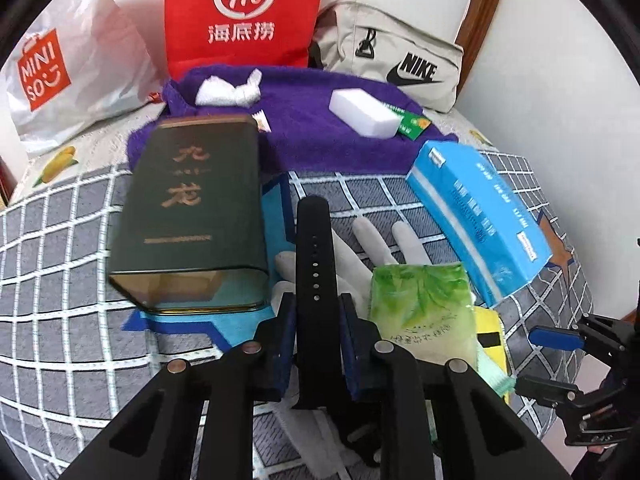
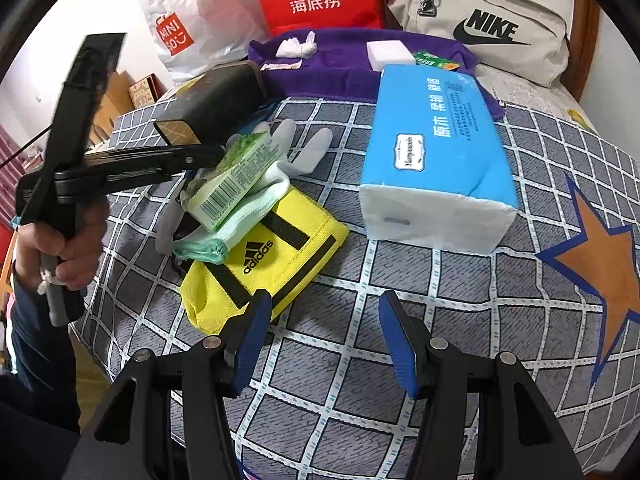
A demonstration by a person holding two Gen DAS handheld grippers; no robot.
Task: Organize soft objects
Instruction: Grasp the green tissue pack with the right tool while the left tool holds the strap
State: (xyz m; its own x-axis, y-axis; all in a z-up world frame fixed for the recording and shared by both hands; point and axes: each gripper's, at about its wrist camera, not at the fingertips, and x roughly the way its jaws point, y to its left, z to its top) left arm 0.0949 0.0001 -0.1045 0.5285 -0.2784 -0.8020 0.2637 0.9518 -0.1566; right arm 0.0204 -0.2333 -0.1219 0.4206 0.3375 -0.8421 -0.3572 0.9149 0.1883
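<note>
Grey checked bedding [image 2: 360, 360] with an orange star [image 2: 592, 276] covers the bed. At its far edge stand a red bag [image 1: 244, 12] with "Hi" in a ring, a white bag [image 1: 60, 68] marked "MINISO" and a beige bag [image 2: 488, 28] marked "NIKE". A purple towel [image 1: 304, 128] lies in front of them with a white sponge [image 1: 364, 112] on it. A blue tissue pack [image 2: 432, 152] lies near the middle, by a dark tin [image 1: 188, 216]. Beside a yellow pouch [image 2: 280, 264] marked "adidas" lie a white glove [image 2: 256, 204] and a green tissue packet [image 1: 420, 300]. The left gripper [image 1: 316, 312] is closed on a black strap [image 1: 314, 240], holding it above the glove. The right gripper [image 2: 324, 336] is half open and holds nothing.
</note>
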